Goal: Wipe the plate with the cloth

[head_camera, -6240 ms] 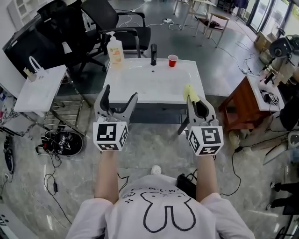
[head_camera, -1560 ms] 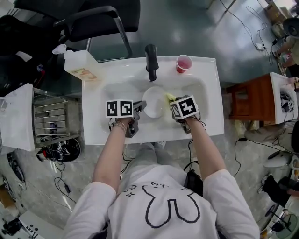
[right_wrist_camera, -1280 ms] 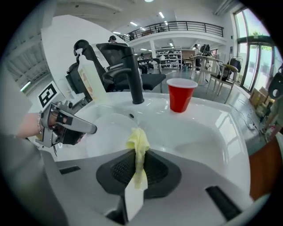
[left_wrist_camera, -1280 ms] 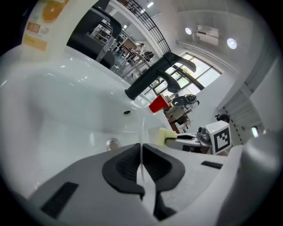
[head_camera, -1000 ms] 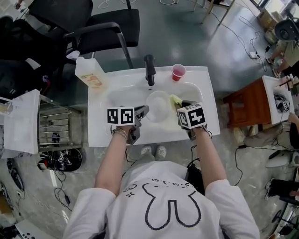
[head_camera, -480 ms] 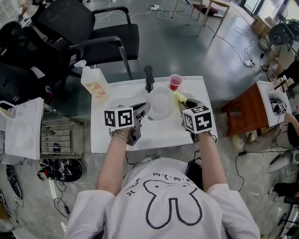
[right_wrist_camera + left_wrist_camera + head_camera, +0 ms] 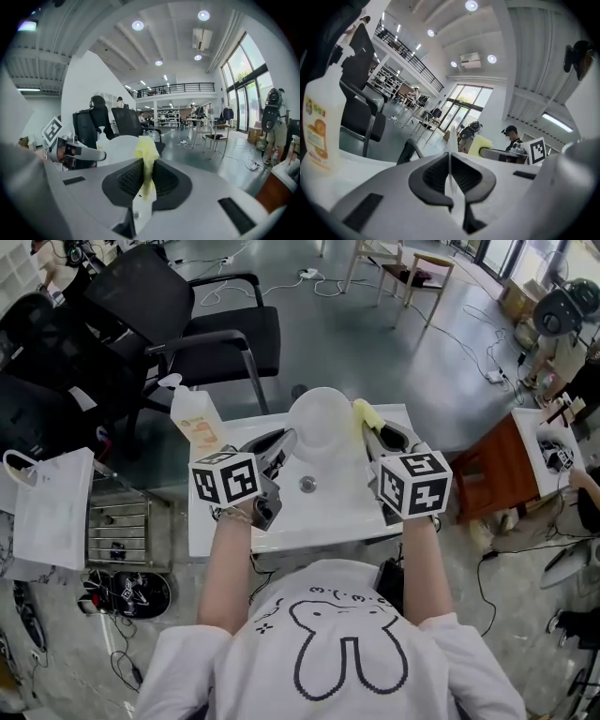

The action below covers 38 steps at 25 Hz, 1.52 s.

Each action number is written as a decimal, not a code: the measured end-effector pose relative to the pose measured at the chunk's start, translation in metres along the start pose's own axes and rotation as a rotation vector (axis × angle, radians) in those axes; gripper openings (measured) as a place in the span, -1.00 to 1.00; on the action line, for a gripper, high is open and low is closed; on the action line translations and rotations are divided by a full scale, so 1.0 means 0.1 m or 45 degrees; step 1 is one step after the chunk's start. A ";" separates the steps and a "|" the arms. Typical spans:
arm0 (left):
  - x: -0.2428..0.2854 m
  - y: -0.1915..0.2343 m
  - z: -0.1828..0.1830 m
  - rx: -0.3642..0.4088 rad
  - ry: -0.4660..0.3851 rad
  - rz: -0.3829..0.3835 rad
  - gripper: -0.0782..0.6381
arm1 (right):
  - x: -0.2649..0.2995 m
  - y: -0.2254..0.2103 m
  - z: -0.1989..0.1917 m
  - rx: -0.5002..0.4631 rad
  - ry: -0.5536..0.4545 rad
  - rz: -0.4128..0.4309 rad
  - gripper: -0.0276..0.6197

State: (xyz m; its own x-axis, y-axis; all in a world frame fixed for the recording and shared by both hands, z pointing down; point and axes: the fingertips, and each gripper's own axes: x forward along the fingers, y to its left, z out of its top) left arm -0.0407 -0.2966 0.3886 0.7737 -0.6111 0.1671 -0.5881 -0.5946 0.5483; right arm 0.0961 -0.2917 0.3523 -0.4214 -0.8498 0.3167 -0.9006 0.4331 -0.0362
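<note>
Head view: left hand-held gripper (image 7: 281,441) clamps the plate (image 7: 321,423) by its rim above the counter (image 7: 339,512), right hand-held gripper (image 7: 370,430) pinches the cloth (image 7: 362,412) just beside it; wiping looks ready to start, needing cloth pressed onto plate.

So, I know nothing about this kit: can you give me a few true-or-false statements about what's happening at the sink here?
1. The left gripper is shut on the rim of the white plate. True.
2. The cloth pinched in the right gripper is blue. False: it is yellow.
3. The plate lies flat in the sink. False: it is held in the air, and the drain in the basin shows uncovered.
4. A bottle with an orange label stands at the sink's left side. True.
</note>
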 end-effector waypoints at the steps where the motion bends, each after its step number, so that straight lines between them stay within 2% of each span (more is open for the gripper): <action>1: -0.03 -0.03 0.04 0.016 -0.016 0.000 -0.73 | -0.02 0.03 0.07 0.001 -0.026 0.003 -0.76; 10: -0.22 -0.23 0.30 0.141 -0.103 0.011 -0.73 | 0.09 0.45 0.69 -0.010 -0.169 0.138 -0.76; 17: -0.32 -0.35 0.39 0.218 -0.123 0.039 -0.73 | 0.30 0.90 0.92 -0.134 -0.179 0.226 -0.76; 24: -0.39 -0.42 0.45 0.245 -0.146 0.054 -0.73 | 0.33 0.78 0.92 -0.187 -0.170 0.132 -0.76; 32: -0.40 -0.49 0.49 0.268 -0.167 0.049 -0.73 | 0.31 0.26 0.66 -0.056 -0.109 -0.019 -0.76; 38: -0.36 -0.49 0.48 0.260 -0.171 0.044 -0.73 | 0.30 0.11 0.57 -0.014 -0.082 -0.060 -0.76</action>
State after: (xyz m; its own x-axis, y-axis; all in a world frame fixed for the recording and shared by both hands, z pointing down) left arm -0.0511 -0.2708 0.3163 0.7219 -0.6889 0.0651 -0.6599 -0.6570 0.3645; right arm 0.0674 -0.3294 0.3075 -0.3845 -0.8868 0.2564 -0.9187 0.3948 -0.0121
